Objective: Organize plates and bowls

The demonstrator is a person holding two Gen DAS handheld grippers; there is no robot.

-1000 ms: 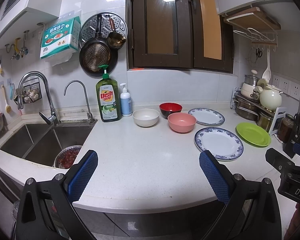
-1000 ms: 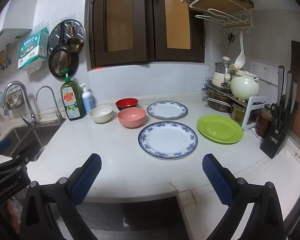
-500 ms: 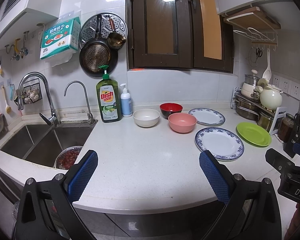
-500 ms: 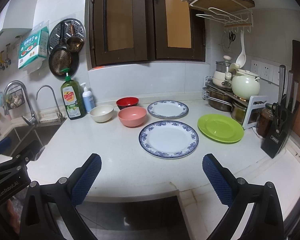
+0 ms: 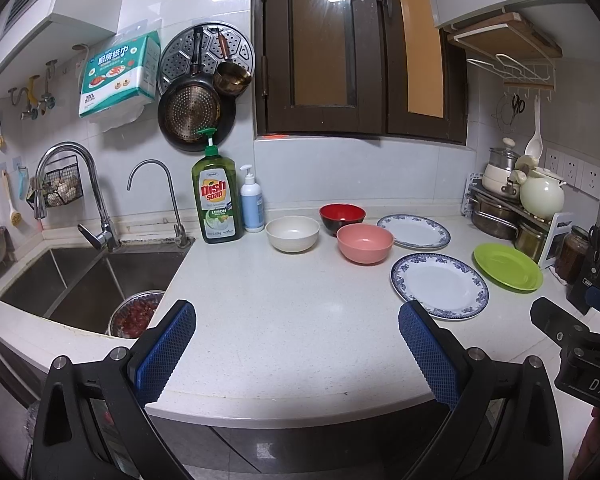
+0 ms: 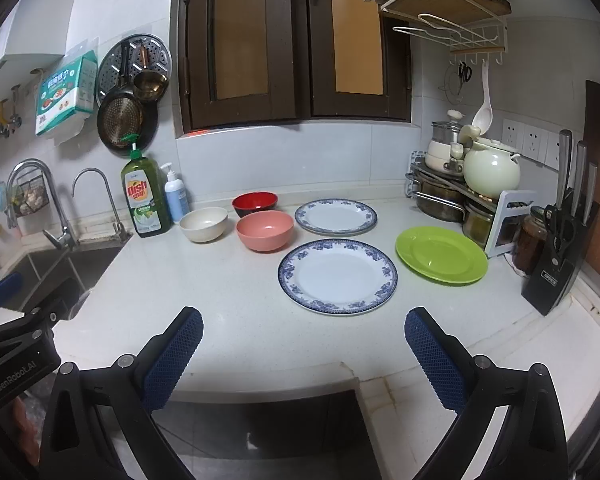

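Three bowls (image 6: 265,230), cream, red, pink, all empty; two blue-rimmed plates (image 6: 337,276), one green plate (image 6: 441,254), bare; both grippers' jaws spread wide, holding nothing.

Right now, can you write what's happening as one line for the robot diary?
left gripper: open, empty | right gripper: open, empty | three bowls, three plates on counter: unstacked | nearest: large blue-rimmed plate

White speckled countertop (image 6: 228,300), three bowls (image 6: 265,230), two blue-rimmed plates (image 6: 337,276), green plate (image 6: 441,254), soap bottles (image 6: 145,200)
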